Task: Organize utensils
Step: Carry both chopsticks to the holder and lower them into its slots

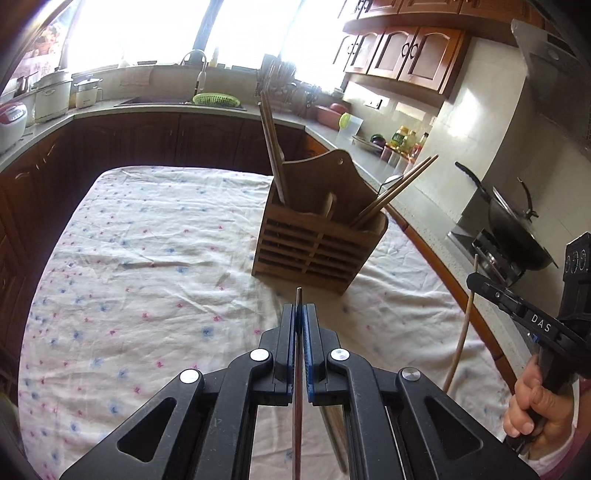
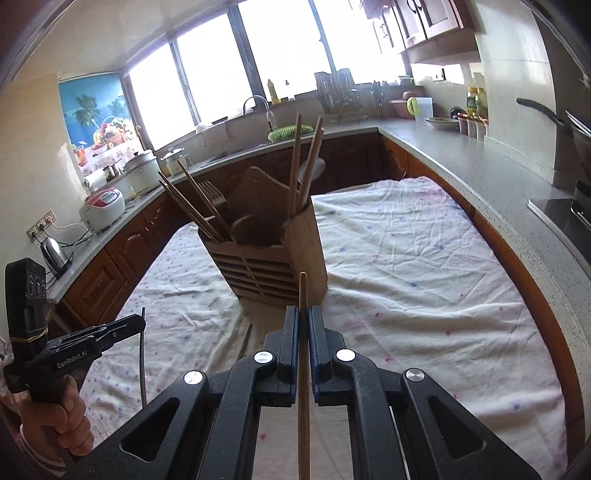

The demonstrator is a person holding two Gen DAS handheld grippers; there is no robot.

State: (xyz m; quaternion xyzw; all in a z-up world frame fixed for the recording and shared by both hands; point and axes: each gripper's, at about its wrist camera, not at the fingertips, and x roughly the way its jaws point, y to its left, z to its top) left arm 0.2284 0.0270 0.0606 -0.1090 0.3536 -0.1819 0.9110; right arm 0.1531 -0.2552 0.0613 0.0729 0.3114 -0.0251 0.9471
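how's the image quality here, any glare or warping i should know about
Left wrist view: the windows are blown out to white and the counter edge bows from fisheye; the holder stays sharp. Right wrist view: the windows glare too, the counter curves hard, the corners go dark, and the chopstick in the right gripper looks soft up close.
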